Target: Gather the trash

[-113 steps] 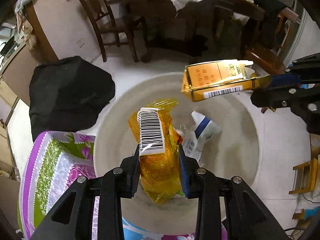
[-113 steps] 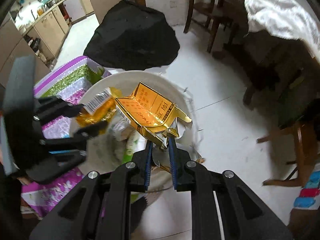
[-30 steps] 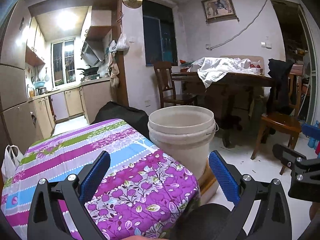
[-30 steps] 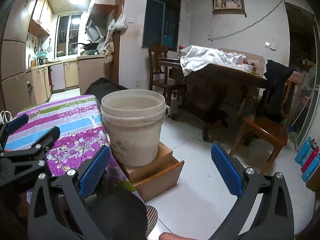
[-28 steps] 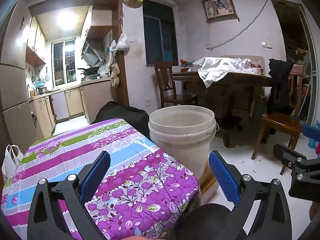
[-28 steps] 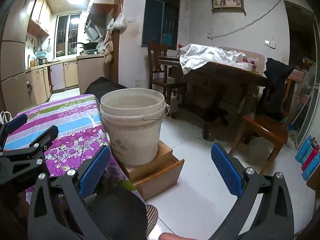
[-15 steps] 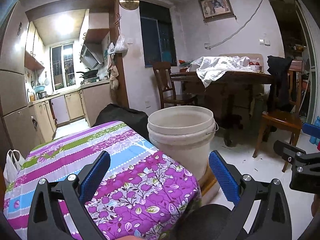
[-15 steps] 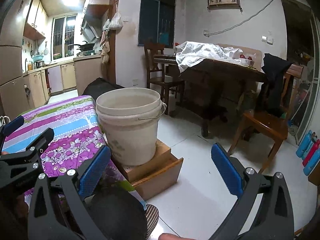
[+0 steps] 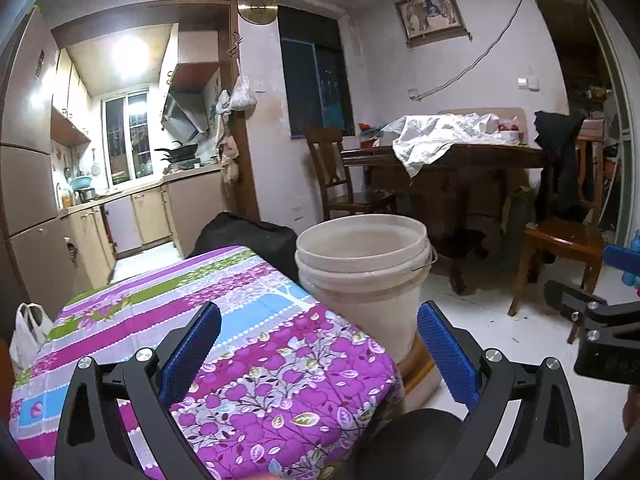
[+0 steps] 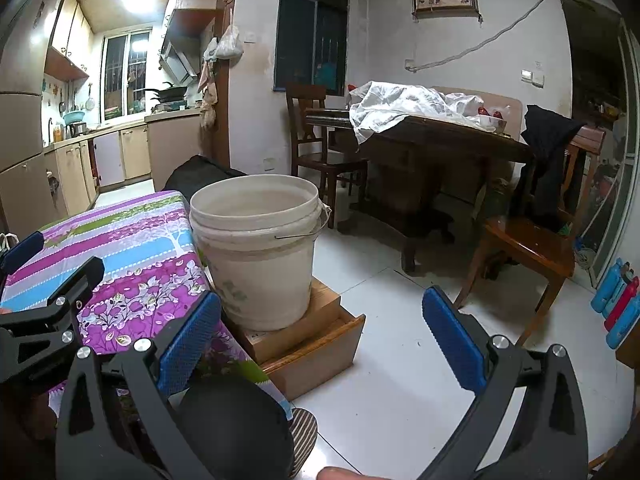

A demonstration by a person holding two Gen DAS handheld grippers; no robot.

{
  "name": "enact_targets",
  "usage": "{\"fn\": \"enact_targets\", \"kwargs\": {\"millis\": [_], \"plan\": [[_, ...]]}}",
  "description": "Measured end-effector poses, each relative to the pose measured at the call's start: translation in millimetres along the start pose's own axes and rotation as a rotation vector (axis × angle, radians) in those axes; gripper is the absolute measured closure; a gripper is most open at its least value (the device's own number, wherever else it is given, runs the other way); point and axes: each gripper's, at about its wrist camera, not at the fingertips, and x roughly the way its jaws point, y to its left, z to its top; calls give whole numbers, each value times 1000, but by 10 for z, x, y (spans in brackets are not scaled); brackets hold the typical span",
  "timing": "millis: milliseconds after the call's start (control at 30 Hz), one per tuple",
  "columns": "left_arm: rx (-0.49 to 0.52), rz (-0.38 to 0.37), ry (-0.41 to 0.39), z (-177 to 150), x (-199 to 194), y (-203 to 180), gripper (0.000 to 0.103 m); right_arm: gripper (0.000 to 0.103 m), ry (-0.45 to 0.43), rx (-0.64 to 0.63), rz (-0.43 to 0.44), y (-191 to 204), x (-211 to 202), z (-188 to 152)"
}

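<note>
Fingers wide apart on the left gripper, nothing between them; same on the right gripper, spread full and holding nothing.

No trash to be seen anywhere on the table, from near edge to far edge. Any trash already collected presumably inside the bucket, but cannot tell: inside hidden below the rim from both views.

Bucket upright, just off the table's far right corner, standing on a box on the floor, its rim about level with the tabletop.

Likely troubles from here:
- Tipping the bucket. Perched on a box, so raised and probably less steady; a knock from either gripper in passing could send it over onto the floor.
- Dropping a piece short of the rim, if released from over the table's corner and not over the bucket's mouth.
- Pinching the tablecloth along with a flat wrapper and dragging it toward the edge.
- Bumping the grippers together, both close side by side.

Count: two grippers; one bucket; one box; one table; no loose trash in view; one dining table; two chairs; one black bag behind the table's far edge; one white bag by its left edge; three or so bottles, too small to be sure.
</note>
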Motion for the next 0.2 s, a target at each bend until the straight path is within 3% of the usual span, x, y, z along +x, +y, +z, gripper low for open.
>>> {"fn": "enact_targets", "kwargs": {"millis": [200], "plan": [[19, -2, 0, -20, -6, -41, 5, 6, 25, 34, 8, -66, 46, -13]]}}
